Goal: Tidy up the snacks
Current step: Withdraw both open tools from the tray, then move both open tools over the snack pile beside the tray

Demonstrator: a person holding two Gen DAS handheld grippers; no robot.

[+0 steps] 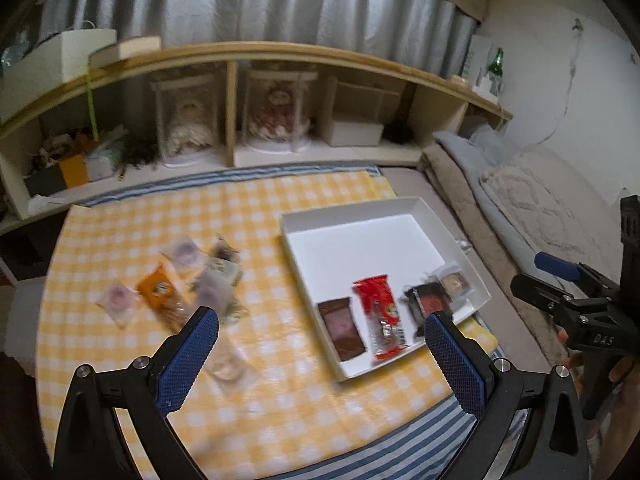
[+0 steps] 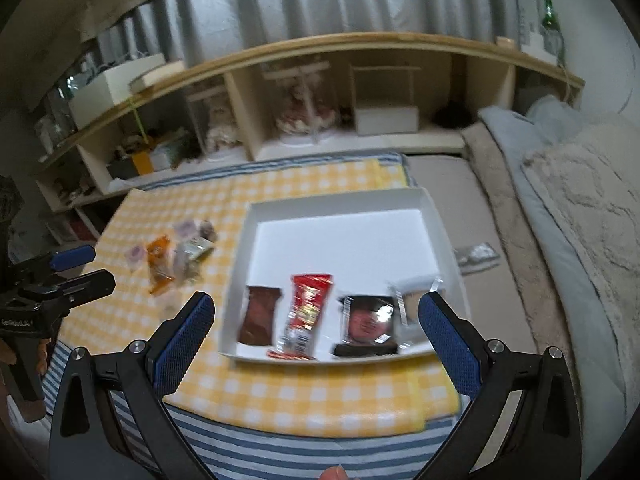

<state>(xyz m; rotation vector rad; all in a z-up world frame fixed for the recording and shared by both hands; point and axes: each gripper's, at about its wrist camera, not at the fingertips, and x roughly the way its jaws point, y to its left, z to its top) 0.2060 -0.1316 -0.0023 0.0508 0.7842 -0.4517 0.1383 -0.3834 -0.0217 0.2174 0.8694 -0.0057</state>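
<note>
The loose snack packets (image 1: 188,280) are clustered on the yellow checked cloth (image 1: 280,200), left of the white box (image 1: 344,216), where four packets already lie in a row. The cluster lies ahead of the left gripper (image 1: 320,344), judged the nearer. Both it and the right gripper (image 2: 316,332) are spread wide, holding nothing.

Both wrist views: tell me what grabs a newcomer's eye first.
The white box on the yellow checked cloth, with four wrapped snacks lined along its near edge, the red packet brightest. Left of it lies a loose pile of snacks. Both grippers hover open, empty.
</note>
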